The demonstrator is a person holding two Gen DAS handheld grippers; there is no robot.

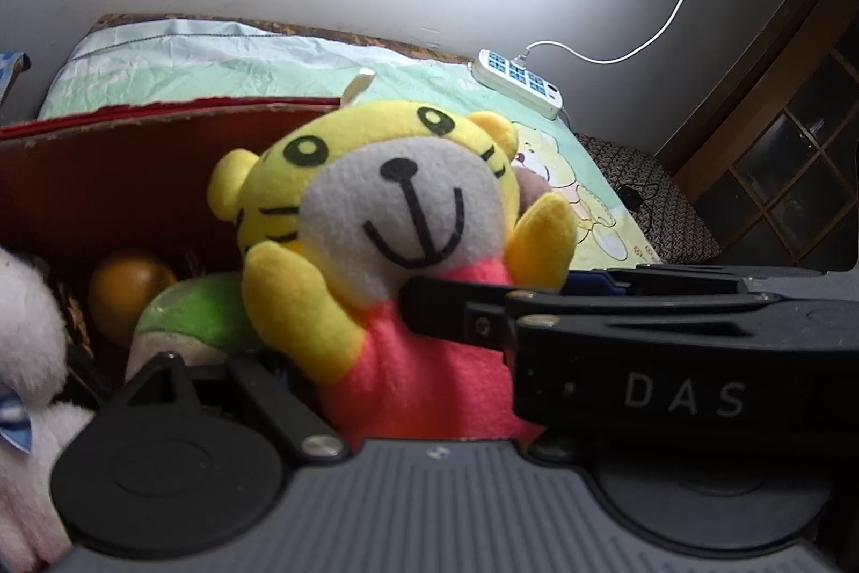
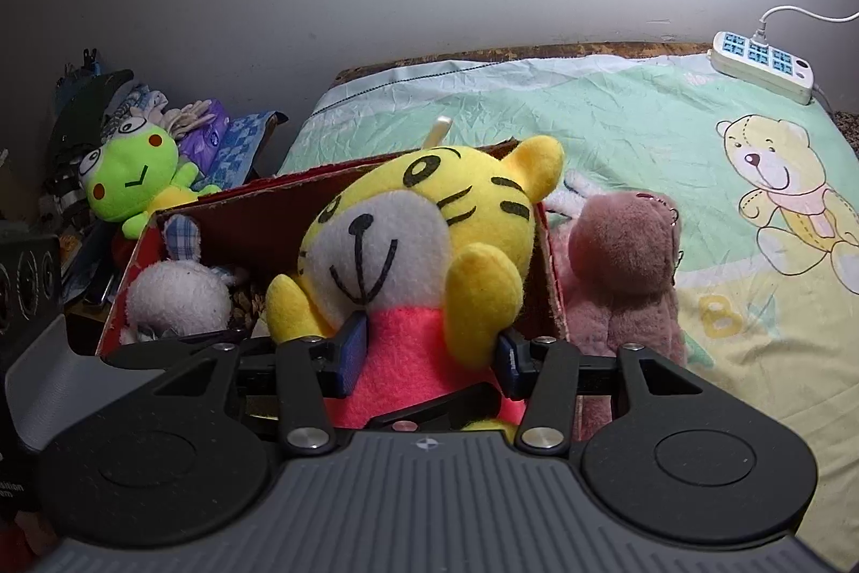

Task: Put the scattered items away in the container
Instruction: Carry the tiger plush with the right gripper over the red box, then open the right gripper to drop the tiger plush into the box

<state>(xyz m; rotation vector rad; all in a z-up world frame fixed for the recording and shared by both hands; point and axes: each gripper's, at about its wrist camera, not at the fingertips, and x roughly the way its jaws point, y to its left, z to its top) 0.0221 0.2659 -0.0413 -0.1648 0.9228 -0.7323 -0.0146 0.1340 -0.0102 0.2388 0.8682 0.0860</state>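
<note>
Yellow plush tiger in a pink shirt [image 2: 408, 251] hangs over the red cardboard box [image 2: 343, 191], squeezed by the right gripper [image 2: 427, 350]. The left gripper [image 1: 343, 336] jaws also hold it. A fuzzy brown-pink plush toy [image 2: 623, 267] waits on the bed [image 2: 617, 127] beside the box.

Much of the scene is covered by the tiger plush and cut off at the picture edges.

The lower body of the tiger plush [image 2: 400, 240] is hidden behind the right gripper [image 2: 429, 353], and most of the red box [image 2: 257, 224] is masked by the plush. In the left wrist view, the left gripper [image 1: 370, 358] is largely covered by the plush and the other gripper's arm, so whether anything is gripped cannot be told. A white plush [image 1: 27, 331] is cut off by the left edge. An orange round object [image 1: 126, 294] and a green item [image 1: 198, 310] are partly hidden; neither can be identified. The wall is washed out by glare at the top.
</note>
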